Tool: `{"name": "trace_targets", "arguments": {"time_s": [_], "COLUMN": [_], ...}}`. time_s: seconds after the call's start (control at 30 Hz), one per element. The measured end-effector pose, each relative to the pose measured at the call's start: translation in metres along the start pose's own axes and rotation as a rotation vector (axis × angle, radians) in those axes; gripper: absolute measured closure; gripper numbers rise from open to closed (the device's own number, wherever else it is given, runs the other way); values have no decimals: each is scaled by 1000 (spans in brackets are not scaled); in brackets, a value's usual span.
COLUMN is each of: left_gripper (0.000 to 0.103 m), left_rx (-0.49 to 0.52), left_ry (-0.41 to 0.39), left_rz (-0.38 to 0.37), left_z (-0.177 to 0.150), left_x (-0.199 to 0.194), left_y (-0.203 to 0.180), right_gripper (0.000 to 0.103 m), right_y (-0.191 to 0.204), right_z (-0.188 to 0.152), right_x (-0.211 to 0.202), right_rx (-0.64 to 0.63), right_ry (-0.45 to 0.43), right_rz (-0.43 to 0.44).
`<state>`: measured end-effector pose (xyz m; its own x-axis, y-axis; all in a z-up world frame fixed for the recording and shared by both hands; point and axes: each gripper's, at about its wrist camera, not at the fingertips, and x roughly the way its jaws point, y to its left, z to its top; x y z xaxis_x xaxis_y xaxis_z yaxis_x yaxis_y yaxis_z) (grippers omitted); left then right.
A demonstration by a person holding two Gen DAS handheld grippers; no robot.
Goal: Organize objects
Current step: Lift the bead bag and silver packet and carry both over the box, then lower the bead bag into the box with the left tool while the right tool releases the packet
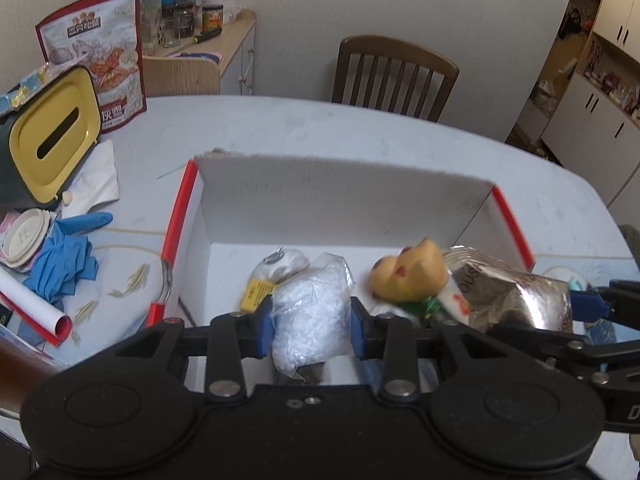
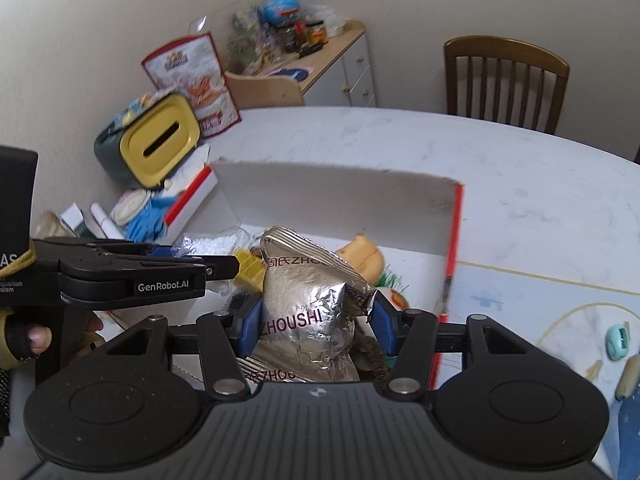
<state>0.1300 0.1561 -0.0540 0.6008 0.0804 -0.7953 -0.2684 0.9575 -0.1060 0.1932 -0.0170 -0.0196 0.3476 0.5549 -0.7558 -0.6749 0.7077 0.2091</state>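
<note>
Left tongs (image 1: 312, 320) clamped around white granule bag (image 1: 308, 312), right tongs (image 2: 314, 322) around foil pouch (image 2: 312, 304), above box (image 1: 340, 196).

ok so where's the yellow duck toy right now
The yellow duck toy lies inside the white box, right of the white-pellet bag and beside the silver foil bag.

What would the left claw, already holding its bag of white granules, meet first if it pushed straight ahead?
Probably the white pouch lying just beyond the bag of white granules, then the box's far wall; depth is unclear.
</note>
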Motion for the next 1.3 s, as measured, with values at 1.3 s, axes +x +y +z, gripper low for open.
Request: {"name": "trace_targets", "arguments": {"time_s": [1.3], "left_gripper": [63], "left_rx": [99], "left_ry": [170], "left_rz": [-15], "left_z": [-21], "left_x": [39], "left_y": [0], "right_gripper": [45], "right_y": [3], "right_z": [-14], "right_x": [28], "right_rx": [-46], "right_ry": [75], "right_rz": [-25]}}
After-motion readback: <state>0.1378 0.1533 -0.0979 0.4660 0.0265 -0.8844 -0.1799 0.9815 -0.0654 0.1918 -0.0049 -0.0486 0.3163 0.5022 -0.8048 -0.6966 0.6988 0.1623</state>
